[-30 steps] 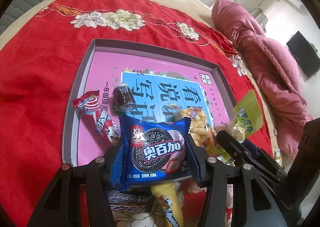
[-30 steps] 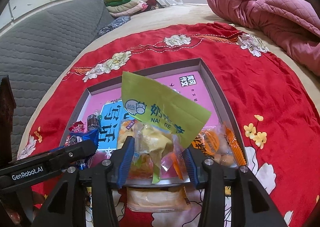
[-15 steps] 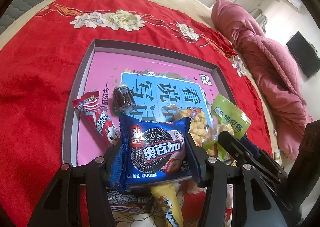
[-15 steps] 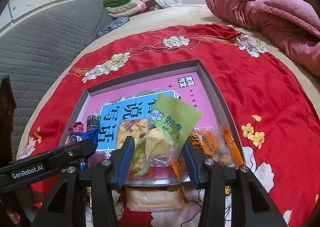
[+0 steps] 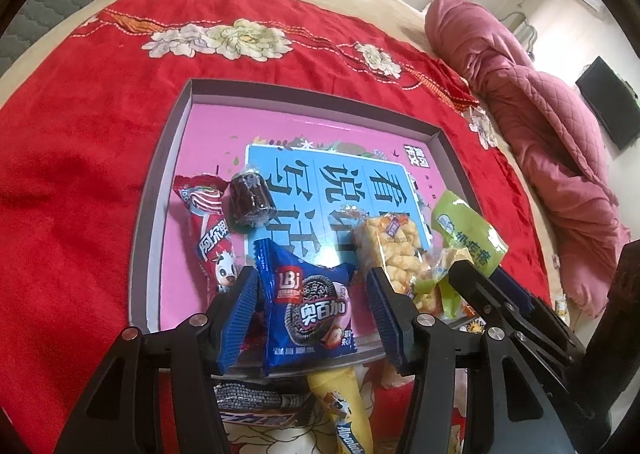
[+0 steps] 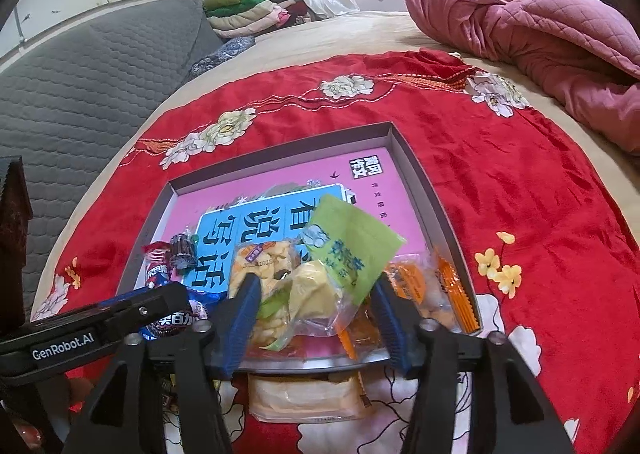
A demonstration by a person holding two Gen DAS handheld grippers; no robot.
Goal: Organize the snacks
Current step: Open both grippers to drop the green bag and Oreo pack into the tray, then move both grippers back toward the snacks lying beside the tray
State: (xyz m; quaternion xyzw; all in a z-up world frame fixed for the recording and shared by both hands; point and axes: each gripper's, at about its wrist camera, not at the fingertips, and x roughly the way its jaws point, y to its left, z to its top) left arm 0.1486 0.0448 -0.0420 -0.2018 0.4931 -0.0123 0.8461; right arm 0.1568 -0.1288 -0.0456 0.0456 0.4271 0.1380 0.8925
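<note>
Left gripper point(image 5: 312, 314) open around blue cookie packet point(image 5: 308, 314) — light, crinkly, slippery; best pinched mid-body. Right gripper point(image 6: 316, 314) likewise open.

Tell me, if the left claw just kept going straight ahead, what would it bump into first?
Probably the blue cookie packet lying between the open left claw's fingers at the near edge of the shallow pink-floored tray. Beyond it lies a small dark wrapped cake, though depth is hard to judge.
</note>
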